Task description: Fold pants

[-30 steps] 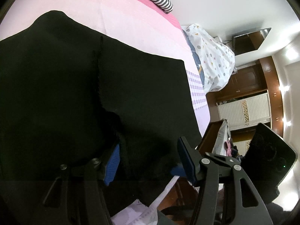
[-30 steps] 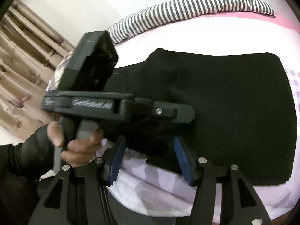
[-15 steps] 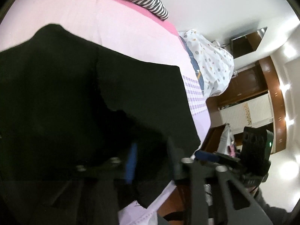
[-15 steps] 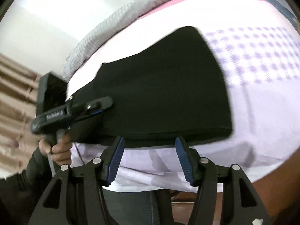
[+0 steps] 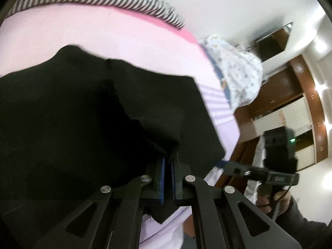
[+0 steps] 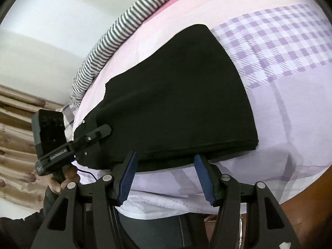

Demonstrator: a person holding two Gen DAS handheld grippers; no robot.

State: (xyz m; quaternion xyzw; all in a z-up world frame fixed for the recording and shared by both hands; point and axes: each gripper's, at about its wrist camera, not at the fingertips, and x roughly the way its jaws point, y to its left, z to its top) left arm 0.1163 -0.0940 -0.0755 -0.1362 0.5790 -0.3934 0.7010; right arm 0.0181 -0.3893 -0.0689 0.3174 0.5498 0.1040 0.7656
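The black pants (image 6: 182, 95) lie folded on the bed, near its front edge. In the left wrist view the pants (image 5: 83, 114) fill the lower left. My left gripper (image 5: 167, 166) is shut on a fold of the black fabric near the pants' near edge. It also shows in the right wrist view (image 6: 103, 129), at the left end of the pants. My right gripper (image 6: 166, 164) is open and empty, just in front of the pants' front edge. It shows at the right in the left wrist view (image 5: 228, 165).
The bed sheet (image 6: 280, 47) is pink and purple checked. A striped pillow (image 6: 128, 25) lies along the far side by the wall. A dotted quilt (image 5: 234, 70) is piled at the bed's right end. Wooden wardrobes (image 5: 290, 95) stand beyond.
My left gripper has closed on the pants' fabric. My right gripper has moved right along the front edge, away from the left gripper, and stays open.
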